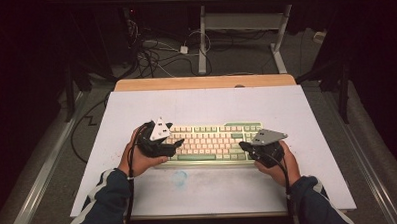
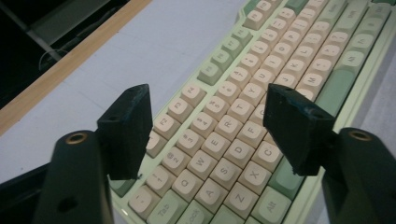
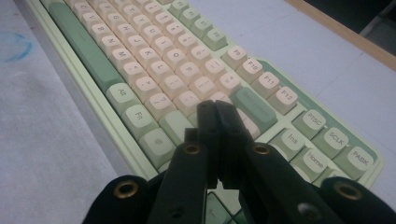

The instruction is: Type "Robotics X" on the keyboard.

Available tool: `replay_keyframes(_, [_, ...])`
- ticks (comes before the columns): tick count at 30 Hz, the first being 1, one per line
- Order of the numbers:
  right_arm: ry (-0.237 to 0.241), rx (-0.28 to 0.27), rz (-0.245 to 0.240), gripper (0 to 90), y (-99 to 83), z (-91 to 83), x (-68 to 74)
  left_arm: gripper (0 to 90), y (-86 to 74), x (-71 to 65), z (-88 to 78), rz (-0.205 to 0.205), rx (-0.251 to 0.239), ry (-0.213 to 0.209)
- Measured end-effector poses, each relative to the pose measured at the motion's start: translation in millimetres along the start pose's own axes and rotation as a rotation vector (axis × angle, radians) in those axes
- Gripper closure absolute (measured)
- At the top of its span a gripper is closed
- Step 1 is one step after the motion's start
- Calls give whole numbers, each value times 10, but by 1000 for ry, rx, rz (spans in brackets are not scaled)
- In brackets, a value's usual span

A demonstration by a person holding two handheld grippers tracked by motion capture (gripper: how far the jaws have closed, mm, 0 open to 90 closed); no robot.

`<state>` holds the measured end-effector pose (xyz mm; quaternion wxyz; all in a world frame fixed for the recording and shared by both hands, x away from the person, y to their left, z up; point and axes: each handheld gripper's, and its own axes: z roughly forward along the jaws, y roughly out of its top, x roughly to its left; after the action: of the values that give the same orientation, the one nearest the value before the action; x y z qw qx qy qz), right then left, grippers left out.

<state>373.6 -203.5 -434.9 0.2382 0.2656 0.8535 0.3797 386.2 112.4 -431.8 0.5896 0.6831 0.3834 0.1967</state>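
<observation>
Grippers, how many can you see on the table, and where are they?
2. The left gripper is over the keyboard's left end, jaws apart. The right gripper is at its right end, jaws closed.

The keyboard (image 1: 212, 141) has a pale green case, with cream to peach letter keys and darker sage green keys around them: the space bar, the modifiers and the function row. Its legends are dark on the cream keys and whitish on the green ones. Under the keyboard, the table cover (image 1: 286, 104) is white to pale lilac, with a faint blue ring-shaped smudge (image 1: 179, 178) just in front of the keyboard; it may be ink, though the view is dim. Beyond the keyboard, a light wooden table edge (image 1: 205, 82) shows tan. Both grippers are black, with brass-coloured rivets and grey three-cornered plates. The person's sleeves (image 1: 107, 200) are dark navy with white stripes.
</observation>
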Motion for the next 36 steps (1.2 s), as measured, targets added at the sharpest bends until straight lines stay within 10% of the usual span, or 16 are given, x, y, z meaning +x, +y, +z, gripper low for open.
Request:
replay_keyframes(13, [12, -14, -9, 898, 192, 82, -17, 228, -235, 58, -349, 9, -52, 90])
replay_keyframes(36, [79, 63, -71, 897, 539, 717, 169, 226, -500, 66, -666, -46, -16, 116])
